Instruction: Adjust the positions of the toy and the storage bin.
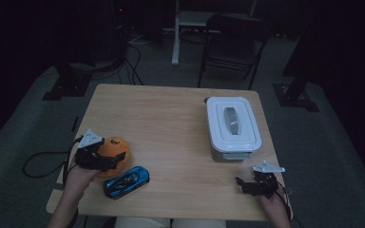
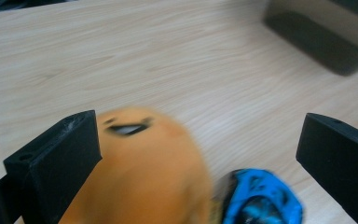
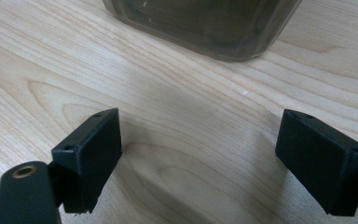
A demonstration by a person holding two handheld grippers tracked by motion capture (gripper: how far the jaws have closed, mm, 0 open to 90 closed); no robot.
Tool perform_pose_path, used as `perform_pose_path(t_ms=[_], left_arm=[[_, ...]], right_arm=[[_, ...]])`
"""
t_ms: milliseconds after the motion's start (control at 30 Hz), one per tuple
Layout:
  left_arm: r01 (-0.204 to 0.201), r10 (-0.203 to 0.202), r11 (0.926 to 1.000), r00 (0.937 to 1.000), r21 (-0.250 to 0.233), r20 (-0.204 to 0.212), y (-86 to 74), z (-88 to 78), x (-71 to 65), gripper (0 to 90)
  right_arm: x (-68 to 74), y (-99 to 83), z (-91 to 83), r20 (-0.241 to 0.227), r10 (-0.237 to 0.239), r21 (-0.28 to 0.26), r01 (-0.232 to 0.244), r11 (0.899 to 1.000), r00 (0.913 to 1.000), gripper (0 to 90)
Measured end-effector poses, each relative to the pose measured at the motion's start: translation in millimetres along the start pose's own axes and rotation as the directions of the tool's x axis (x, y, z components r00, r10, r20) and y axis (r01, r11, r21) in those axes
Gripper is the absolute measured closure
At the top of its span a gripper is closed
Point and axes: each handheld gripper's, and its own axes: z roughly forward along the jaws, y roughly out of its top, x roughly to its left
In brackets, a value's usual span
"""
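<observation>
The orange soft toy [image 1: 114, 149] sits at the near left of the wooden table [image 1: 171, 123], close to the left edge. It is round, with a small dark face marking on top. In the left gripper view the toy [image 2: 144, 172] lies between the two black jaws, close against the left-hand one, while the other jaw stands well clear of it with bare wood in between. The left gripper [image 1: 108, 160] is spread wide around the toy and is not pinching it; whether the nearer jaw touches the plush cannot be told from the blur.

Just beside the toy, on its near right, lies a blue toy car [image 1: 126, 181], nose pointing right and slightly far; the two seem to touch or nearly so.

At the near right of the table the right gripper [image 1: 241, 183] hovers low over bare wood, its jaws spread wide with nothing between them. Beyond it, on the far right, stands a white lidded box [image 1: 230, 126] with a handle recess in its lid.
</observation>
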Motion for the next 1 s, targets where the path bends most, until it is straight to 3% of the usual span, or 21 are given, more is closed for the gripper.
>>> perform_pose_path(t_ms=[100,233,300,367,433,533,600,700,767,800,1000], left_arm=[[-0.038,0.038,0.9992,0.9989,-0.011,0.027,6.8,6.9,-11.7,0.4],[-0.054,0.056,0.9981,0.9963,-0.030,0.065,16.8,19.8,-29.7,0.4],[-0.081,0.084,0.9959,0.9938,-0.041,0.074,20.2,27.9,-40.6,0.4],[-0.084,0.087,0.9956,0.9925,-0.041,0.086,22.1,38.5,-50.6,0.3],[-0.091,0.095,0.9951,0.9887,-0.038,0.116,22.2,50.2,-61.0,0.4],[-0.163,0.163,0.9866,0.9782,-0.016,0.128,20.1,67.3,-77.7,0.4],[-0.171,0.171,0.9852,0.9729,-0.012,0.156,18.8,77.3,-85.7,0.3],[-0.155,0.157,0.9875,0.9715,-0.029,0.177,17.3,89.0,-95.6,0.3],[-0.193,0.191,0.9812,0.9678,-0.007,0.164,17.7,97.2,-103.7,0.4],[-0.191,0.189,0.9815,0.9635,-0.005,0.190,18.9,103.9,-107.5,0.4],[-0.217,0.207,0.9758,0.9539,0.024,0.217,25.4,123.3,-117.5,0.4]], right_arm=[[-0.4,0.0,-0.1,0.002,0.003,0.000,-0.003,1.000,1.0000,13.7],[-2.1,-1.0,-1.6,0.013,-0.001,-0.001,0.002,1.000,0.9999,13.2],[-2.3,-1.3,-6.1,0.055,-0.018,-0.027,0.020,0.999,0.9983,13.3],[-8.7,0.4,-15.5,0.082,0.014,-0.078,-0.008,0.997,0.9965,13.3],[-11.9,1.4,-18.6,0.092,0.029,-0.099,-0.020,0.995,0.9954,13.3],[-21.3,5.4,-26.4,0.119,0.072,-0.134,-0.056,0.989,0.9903,13.3],[-26.4,7.8,-28.0,0.140,0.085,-0.134,-0.066,0.989,0.9865,13.2],[-32.9,10.1,-25.1,0.169,0.113,-0.132,-0.091,0.987,0.9792,13.3],[-34.6,10.7,-23.0,0.186,0.113,-0.141,-0.087,0.986,0.9761,13.4],[-35.6,10.9,-21.8,0.193,0.113,-0.136,-0.088,0.987,0.9745,13.5],[-45.9,10.2,-15.3,0.202,0.141,-0.129,-0.117,0.985,0.9691,13.8]])
